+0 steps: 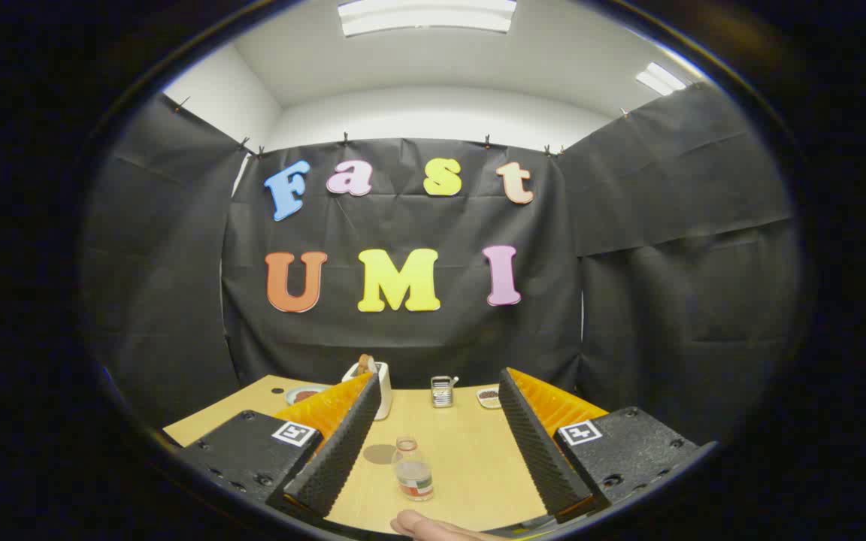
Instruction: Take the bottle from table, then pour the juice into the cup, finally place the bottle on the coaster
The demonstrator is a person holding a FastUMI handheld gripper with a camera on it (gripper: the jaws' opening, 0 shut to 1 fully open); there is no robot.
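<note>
A small clear bottle (413, 470) with a little pale juice and a red-and-green label stands upright on the wooden table (463, 451), down between my two fingers and apart from both. A round brown coaster (380, 453) lies flat just left of the bottle. A white cup (380, 387) stands farther back, partly behind the left finger (339, 443). My gripper (438, 406) is open wide, held above the table with nothing between its pads. Part of a hand (429, 526) shows at the near table edge below the bottle.
At the far edge of the table sit a small metal holder (442, 391), a small dish with dark bits (489, 396) to its right, and a plate with something red (304, 394) to the left. Black cloth walls close in behind the table.
</note>
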